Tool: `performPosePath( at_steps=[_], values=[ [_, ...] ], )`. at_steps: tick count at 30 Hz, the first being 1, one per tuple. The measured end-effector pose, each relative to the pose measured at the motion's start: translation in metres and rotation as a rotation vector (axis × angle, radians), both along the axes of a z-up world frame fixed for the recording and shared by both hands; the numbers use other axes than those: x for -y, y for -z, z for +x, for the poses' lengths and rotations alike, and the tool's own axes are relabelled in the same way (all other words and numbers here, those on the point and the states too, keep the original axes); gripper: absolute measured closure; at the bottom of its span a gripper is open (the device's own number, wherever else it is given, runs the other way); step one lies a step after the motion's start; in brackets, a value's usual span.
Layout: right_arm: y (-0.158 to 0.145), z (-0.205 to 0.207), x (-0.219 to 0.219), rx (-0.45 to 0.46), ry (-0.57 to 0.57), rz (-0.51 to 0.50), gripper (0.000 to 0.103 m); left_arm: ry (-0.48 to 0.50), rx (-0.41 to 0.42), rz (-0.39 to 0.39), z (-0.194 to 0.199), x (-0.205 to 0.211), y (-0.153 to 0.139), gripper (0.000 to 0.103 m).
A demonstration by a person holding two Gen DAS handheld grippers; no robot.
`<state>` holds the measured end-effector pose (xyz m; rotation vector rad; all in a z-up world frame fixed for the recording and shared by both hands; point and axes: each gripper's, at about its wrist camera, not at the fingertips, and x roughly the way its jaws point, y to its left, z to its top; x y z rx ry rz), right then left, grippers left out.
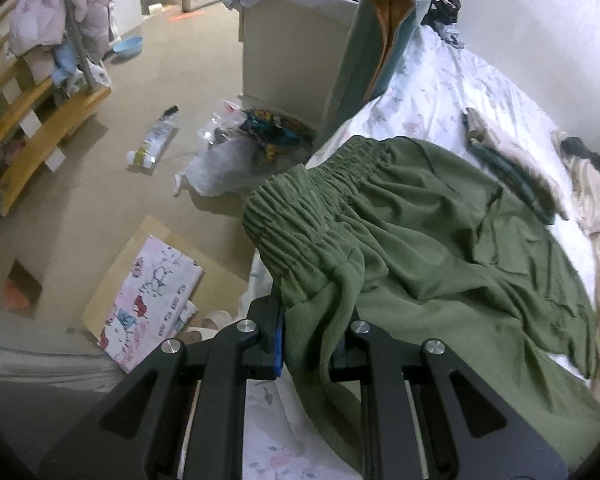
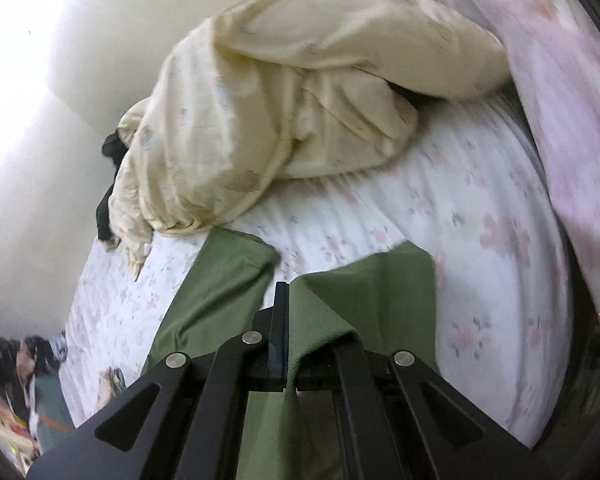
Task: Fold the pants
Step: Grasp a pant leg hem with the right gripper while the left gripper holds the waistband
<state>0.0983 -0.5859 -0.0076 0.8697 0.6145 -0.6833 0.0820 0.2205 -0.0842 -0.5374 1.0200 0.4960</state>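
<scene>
The green pants [image 1: 440,240] lie spread on the bed's white floral sheet [image 1: 432,80], with the gathered elastic waistband [image 1: 300,216] at the bed's edge. My left gripper [image 1: 316,340] is shut on the pants fabric just below the waistband; cloth bunches between its fingers. In the right wrist view the two green leg ends [image 2: 228,276] rest on the sheet [image 2: 480,240]. My right gripper [image 2: 290,320] is shut on the right leg's cloth [image 2: 364,292], which drapes over its right finger.
A cream duvet [image 2: 292,100] is heaped at the back of the bed, a pink cover [image 2: 572,120] at right. Folded clothes [image 1: 512,160] lie beyond the pants. A green-and-yellow upright roll [image 1: 372,40], a white cabinet [image 1: 292,40], bags and boxes [image 1: 152,300] are on the floor at left.
</scene>
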Motion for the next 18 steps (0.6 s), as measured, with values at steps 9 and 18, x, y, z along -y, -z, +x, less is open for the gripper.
performPosePath(
  at_steps=[9, 18],
  values=[
    [-0.018, 0.025, -0.011, 0.007, -0.079, -0.054, 0.103, 0.037, 0.011, -0.123, 0.021, -0.003, -0.024, 0.091],
    [-0.021, 0.084, -0.008, -0.059, -0.163, -0.139, 0.103, 0.097, -0.049, -0.071, 0.07, -0.015, -0.028, 0.091]
  ],
)
